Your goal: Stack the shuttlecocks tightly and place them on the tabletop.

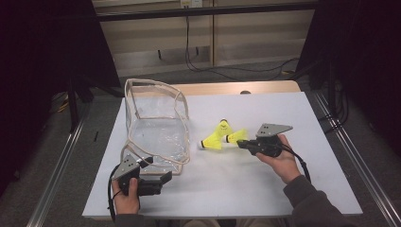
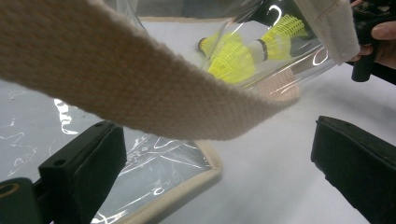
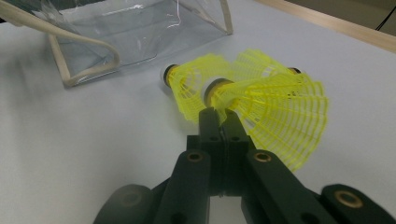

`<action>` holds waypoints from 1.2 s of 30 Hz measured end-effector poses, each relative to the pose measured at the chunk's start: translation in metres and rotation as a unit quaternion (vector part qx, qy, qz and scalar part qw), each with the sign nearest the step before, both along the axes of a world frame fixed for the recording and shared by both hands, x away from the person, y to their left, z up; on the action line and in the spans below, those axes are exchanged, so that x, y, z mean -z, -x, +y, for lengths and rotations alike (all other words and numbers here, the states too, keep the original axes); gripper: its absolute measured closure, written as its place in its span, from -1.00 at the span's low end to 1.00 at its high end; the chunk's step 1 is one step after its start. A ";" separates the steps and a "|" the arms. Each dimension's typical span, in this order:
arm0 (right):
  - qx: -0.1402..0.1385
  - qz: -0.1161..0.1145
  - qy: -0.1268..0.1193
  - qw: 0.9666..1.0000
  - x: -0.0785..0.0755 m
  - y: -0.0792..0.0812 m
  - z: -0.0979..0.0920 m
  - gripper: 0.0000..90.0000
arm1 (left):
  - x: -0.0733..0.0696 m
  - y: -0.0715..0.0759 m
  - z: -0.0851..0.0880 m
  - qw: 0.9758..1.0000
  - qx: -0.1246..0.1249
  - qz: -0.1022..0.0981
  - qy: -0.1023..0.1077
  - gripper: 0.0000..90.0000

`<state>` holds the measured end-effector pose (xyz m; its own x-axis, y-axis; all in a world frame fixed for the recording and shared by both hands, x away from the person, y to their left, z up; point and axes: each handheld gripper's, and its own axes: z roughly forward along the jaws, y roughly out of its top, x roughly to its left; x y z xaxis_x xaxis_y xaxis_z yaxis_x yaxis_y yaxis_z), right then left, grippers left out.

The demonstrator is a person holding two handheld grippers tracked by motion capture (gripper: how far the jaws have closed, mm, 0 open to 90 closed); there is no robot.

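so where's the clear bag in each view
High view: the clear bag stands left of centre, above the left gripper.
Left gripper view: its cream strap crosses the top, clear wall behind.
Right gripper view: upper left.
Shared landmark: the yellow shuttlecocks beside it.

White board [image 1: 283, 189] over a pale wooden table [image 1: 227, 88], its far edge showing bare wood. Grey floor [image 1: 61, 156] all around, with a metal rail [image 1: 59, 170] running along each side. Black curtains [image 1: 42, 42] at left and right, dark and unlit. Light panelled wall [image 1: 255, 35] at the back, crossed by a dark bar [image 1: 198, 12]. Black cables [image 1: 236, 71] hanging down the wall and trailing over the floor behind the table. Even, soft light from above.
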<state>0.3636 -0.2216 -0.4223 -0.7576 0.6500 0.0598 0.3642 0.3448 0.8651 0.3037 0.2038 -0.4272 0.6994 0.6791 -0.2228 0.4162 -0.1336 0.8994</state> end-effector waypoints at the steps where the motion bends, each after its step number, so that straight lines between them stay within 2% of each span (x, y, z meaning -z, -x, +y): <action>1: 0.000 0.001 0.002 1.000 0.000 0.000 0.001 1.00 | 0.000 0.000 0.000 1.000 0.000 0.000 0.000 -0.93; 36: 0.001 0.002 0.001 1.000 0.008 -0.014 0.016 1.00 | 0.001 0.000 0.000 1.000 0.002 0.002 0.001 -0.92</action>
